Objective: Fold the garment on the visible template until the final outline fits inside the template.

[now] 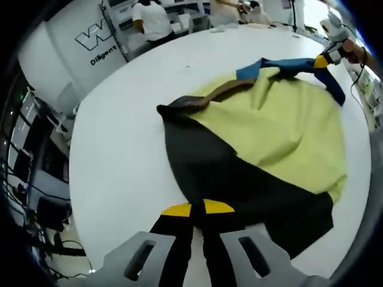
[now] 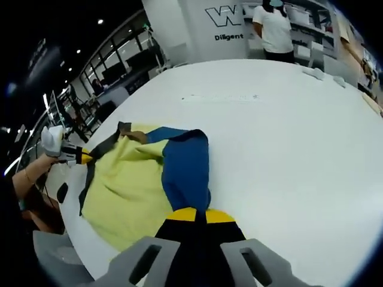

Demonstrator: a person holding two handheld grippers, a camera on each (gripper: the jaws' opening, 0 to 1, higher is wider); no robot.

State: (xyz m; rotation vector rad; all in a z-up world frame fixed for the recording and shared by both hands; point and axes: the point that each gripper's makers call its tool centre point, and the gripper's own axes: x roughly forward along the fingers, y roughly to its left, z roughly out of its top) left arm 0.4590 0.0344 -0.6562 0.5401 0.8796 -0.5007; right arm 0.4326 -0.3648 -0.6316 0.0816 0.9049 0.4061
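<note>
**Garment pinched at two ends on the white table**

While the garment (image 1: pixel 281 131) lies spread across the white table (image 1: pixel 119 149), both grippers hold it by opposite edges; it is a colour-blocked piece, yellow-green through the middle, black on one side and blue on the other, with a brown band at the neck; in the left gripper view the black part runs straight down into the left gripper (image 1: pixel 197 210), whose yellow-tipped jaws are closed together on that cloth at the near edge; the yellow-green panel spreads away beyond them, and at its far end the right gripper (image 1: pixel 321 61) grips the blue part, lifting it slightly off the table; in the right gripper view the blue part (image 2: pixel 187 170) leads down between the right gripper's closed jaws, with the yellow-green panel to the left of it; the left gripper (image 2: pixel 84 157) pinches the dark edge at the far left, a person's hand (image 2: pixel 52 141) around it; a person in a white shirt (image 2: pixel 275 30) stands beyond the table.
</note>
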